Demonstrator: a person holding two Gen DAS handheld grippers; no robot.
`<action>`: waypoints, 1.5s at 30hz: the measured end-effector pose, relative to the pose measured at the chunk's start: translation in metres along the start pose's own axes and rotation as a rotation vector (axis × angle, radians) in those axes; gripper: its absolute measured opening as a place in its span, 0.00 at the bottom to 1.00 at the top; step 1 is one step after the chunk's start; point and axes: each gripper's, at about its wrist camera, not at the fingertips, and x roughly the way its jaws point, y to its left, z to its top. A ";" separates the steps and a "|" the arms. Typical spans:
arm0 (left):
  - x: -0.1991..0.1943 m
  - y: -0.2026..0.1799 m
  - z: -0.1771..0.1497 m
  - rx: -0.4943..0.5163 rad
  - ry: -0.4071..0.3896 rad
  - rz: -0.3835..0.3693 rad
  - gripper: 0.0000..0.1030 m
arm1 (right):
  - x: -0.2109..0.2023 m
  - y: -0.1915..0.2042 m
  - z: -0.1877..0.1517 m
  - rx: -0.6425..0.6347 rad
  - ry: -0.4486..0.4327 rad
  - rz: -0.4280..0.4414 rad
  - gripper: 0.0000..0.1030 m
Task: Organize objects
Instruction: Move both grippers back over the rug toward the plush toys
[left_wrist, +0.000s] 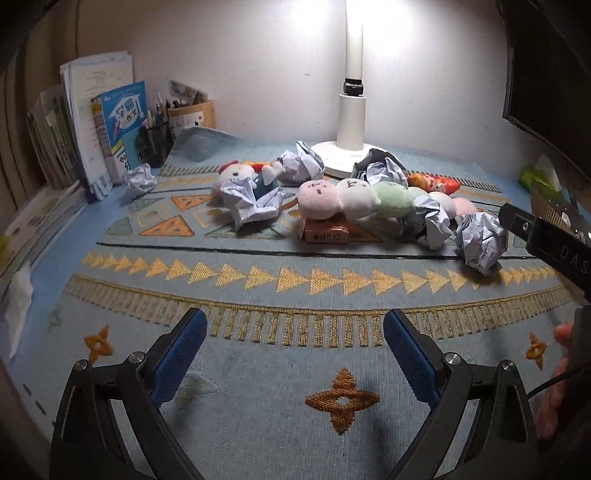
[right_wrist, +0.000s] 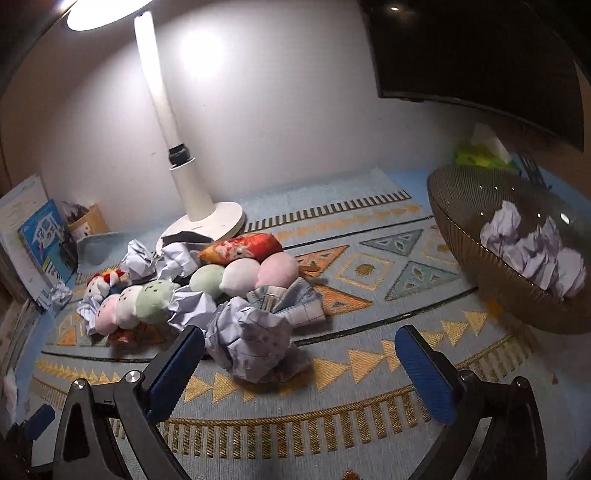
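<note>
Several crumpled paper balls lie on the patterned cloth among plush toys. One ball (right_wrist: 246, 342) (left_wrist: 480, 240) sits just ahead of my right gripper (right_wrist: 299, 345), close to its left finger; the gripper is open and empty. A dark mesh bowl (right_wrist: 476, 254) at the right holds several paper balls (right_wrist: 535, 251). My left gripper (left_wrist: 295, 330) is open and empty, low over bare cloth, well short of the pile. Other balls (left_wrist: 251, 201) (left_wrist: 139, 179) lie beside a white cat plush (left_wrist: 236, 175) and pastel dumpling plushes (left_wrist: 354, 197) (right_wrist: 240, 275).
A white lamp base (left_wrist: 347, 155) (right_wrist: 207, 221) stands at the back. Books (left_wrist: 110, 125) and a pen holder (left_wrist: 192, 114) line the back left. An orange box (left_wrist: 325, 232) lies under the plushes. A dark monitor (right_wrist: 480, 55) hangs at the upper right.
</note>
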 end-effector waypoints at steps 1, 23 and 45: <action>0.002 0.000 0.002 -0.004 0.014 0.005 0.94 | -0.001 -0.005 0.000 0.022 -0.008 0.018 1.00; 0.014 -0.018 0.001 0.100 0.072 -0.041 0.94 | 0.000 -0.013 0.002 0.050 0.005 0.042 1.00; 0.023 0.041 0.021 -0.102 0.117 -0.332 0.93 | 0.022 0.015 -0.003 -0.092 0.101 0.026 1.00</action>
